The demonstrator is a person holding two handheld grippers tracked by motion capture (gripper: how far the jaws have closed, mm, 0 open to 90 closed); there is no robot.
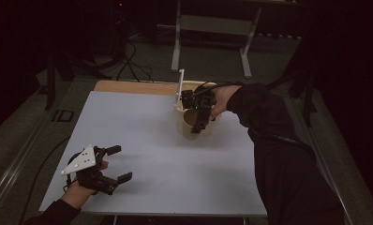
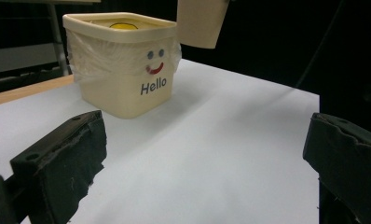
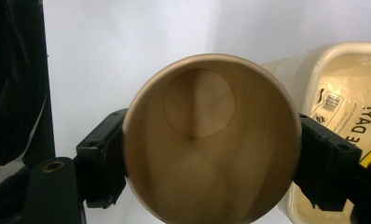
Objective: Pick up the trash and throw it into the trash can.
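My right gripper (image 3: 211, 163) is shut on a tan paper cup (image 3: 207, 140), one jaw on each side of its rim. I look straight down into the cup, and it has nothing in it. In the high view the cup (image 1: 197, 129) and right gripper (image 1: 199, 123) are at the far middle of the table. The cup (image 2: 200, 21) hangs in the air beside a cream tub (image 2: 123, 65) that bears a smiley face and "Hello". The tub (image 3: 335, 74) holds something yellow with a printed label. My left gripper (image 1: 121, 164) rests open at the near left, with nothing between its jaws (image 2: 207, 163).
The white tabletop (image 1: 147, 140) spreads between the two grippers. A strip of wooden board (image 1: 133, 86) shows at its far edge. Beyond the table stand a grey metal frame (image 1: 212, 28) and cables on the dark floor (image 1: 128, 65).
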